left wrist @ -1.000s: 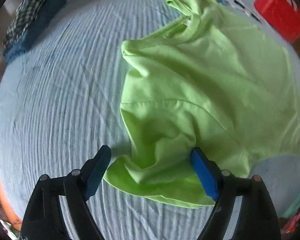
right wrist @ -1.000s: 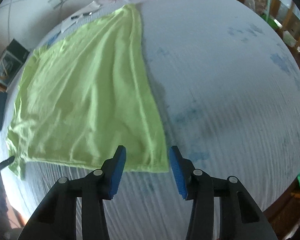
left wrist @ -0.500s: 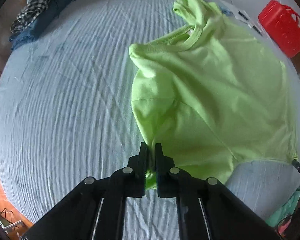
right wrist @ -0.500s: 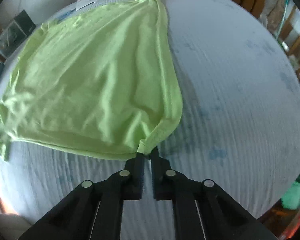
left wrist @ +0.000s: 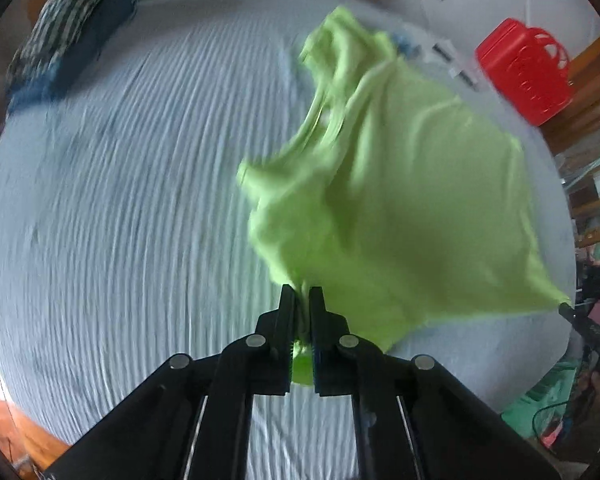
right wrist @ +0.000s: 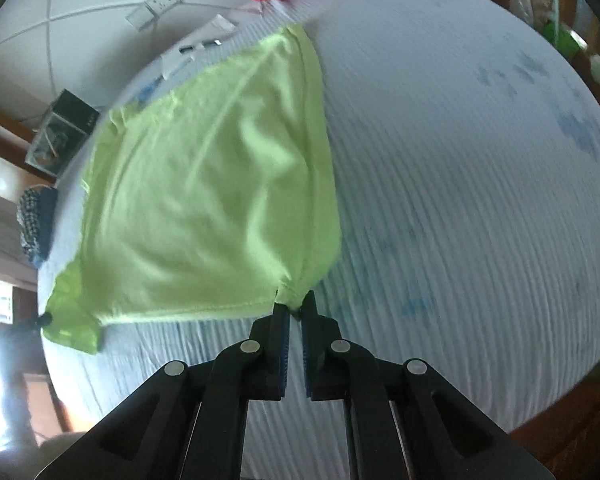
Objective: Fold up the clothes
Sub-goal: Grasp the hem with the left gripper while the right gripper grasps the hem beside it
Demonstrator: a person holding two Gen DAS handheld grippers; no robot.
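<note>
Both jaws went from open to clamped within the last sec: left gripper (left wrist: 302, 294) pinches the lime-green cotton T-shirt (left wrist: 400, 208) near a sleeve, right gripper (right wrist: 294, 302) its hem corner. Near edge now lifts off the pale-blue ribbed bedsheet (left wrist: 140, 200); fold-over prob. next.

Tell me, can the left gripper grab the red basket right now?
Probably not. The left gripper is shut on the lime green T-shirt, and the red basket sits far across the bed.

T-shirt (left wrist: 400, 200) on bed (left wrist: 120, 220), basket (left wrist: 524, 68) beyond, seemingly folded clothes (left wrist: 64, 52) far left.
</note>
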